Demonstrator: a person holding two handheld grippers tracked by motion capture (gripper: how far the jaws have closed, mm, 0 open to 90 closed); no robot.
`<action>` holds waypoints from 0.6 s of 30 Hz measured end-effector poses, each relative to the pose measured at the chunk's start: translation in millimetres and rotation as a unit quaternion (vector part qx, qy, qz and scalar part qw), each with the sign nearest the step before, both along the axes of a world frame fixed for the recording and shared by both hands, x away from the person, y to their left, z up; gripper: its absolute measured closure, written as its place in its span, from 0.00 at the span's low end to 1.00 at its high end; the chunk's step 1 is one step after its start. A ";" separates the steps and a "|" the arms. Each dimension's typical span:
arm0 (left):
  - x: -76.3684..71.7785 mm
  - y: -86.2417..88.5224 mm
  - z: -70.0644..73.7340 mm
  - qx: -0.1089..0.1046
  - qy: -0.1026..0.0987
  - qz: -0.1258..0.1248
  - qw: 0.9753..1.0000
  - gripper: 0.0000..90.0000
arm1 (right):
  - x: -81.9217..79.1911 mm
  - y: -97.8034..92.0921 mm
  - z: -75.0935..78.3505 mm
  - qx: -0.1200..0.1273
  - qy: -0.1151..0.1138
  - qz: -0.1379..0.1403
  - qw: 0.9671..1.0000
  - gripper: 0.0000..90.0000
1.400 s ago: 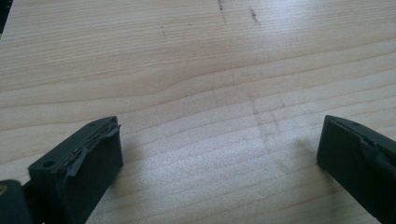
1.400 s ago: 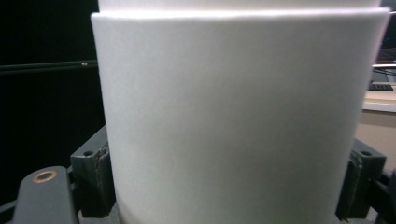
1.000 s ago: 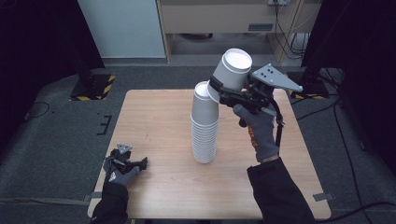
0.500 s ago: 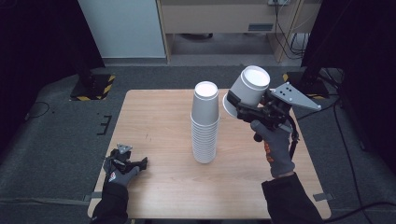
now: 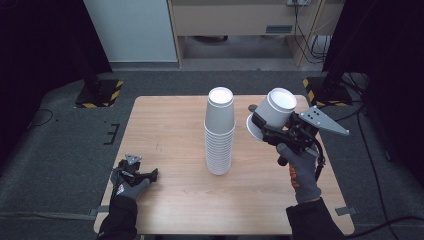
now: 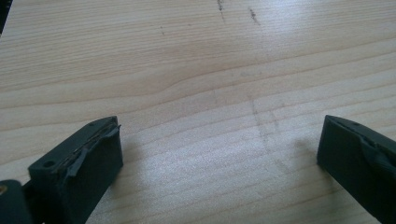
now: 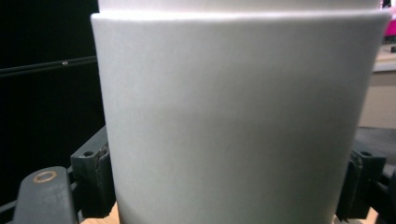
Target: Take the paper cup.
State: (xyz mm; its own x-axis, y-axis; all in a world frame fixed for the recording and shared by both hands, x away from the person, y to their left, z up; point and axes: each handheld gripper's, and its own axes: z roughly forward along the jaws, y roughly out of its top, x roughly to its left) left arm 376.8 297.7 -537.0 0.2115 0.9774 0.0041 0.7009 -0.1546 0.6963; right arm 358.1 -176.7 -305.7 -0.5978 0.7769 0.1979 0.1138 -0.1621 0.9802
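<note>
A tall stack of white paper cups (image 5: 220, 134) stands upside down at the middle of the wooden table (image 5: 170, 125). To its right, above the table, my right gripper (image 5: 266, 126) is shut on a single white cup (image 5: 278, 111), held tilted and apart from the stack. In the right gripper view that cup (image 7: 238, 116) sits between the two black jaws of the right gripper (image 7: 229, 177). My left gripper (image 5: 139, 173) rests low at the table's front left. The left gripper (image 6: 219, 154) is open in its own view, with bare wood between its jaws.
Black-and-yellow striped stand bases sit on the floor beyond the table's far left corner (image 5: 100, 95) and far right corner (image 5: 314, 86). A white panel (image 5: 130, 30) and a cabinet with cables (image 5: 240, 20) stand behind the table.
My right gripper has carried the single cup from the top of the stack to the right and lower. The left gripper has not moved.
</note>
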 end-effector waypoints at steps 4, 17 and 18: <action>-0.1 -0.1 0.0 0.000 0.000 -0.001 1.000 0.00 | -2.1 -4.2 -11.9 0.001 0.010 -0.002 1.000 0.18; -0.7 -1.0 0.0 0.001 0.000 0.005 1.000 0.00 | -9.4 -25.1 -62.5 0.014 0.062 -0.003 0.998 0.18; -0.7 -1.1 0.0 0.001 0.000 0.006 1.000 0.00 | -10.1 -27.3 -67.0 0.016 0.066 -0.004 0.998 0.18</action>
State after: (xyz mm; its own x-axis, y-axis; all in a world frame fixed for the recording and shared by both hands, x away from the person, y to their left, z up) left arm 376.1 296.6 -537.0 0.1998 0.9798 0.0061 0.7024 -0.1476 0.6963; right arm 348.0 -204.1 -372.7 -0.5592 0.7735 0.2984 0.2399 -0.1936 0.9513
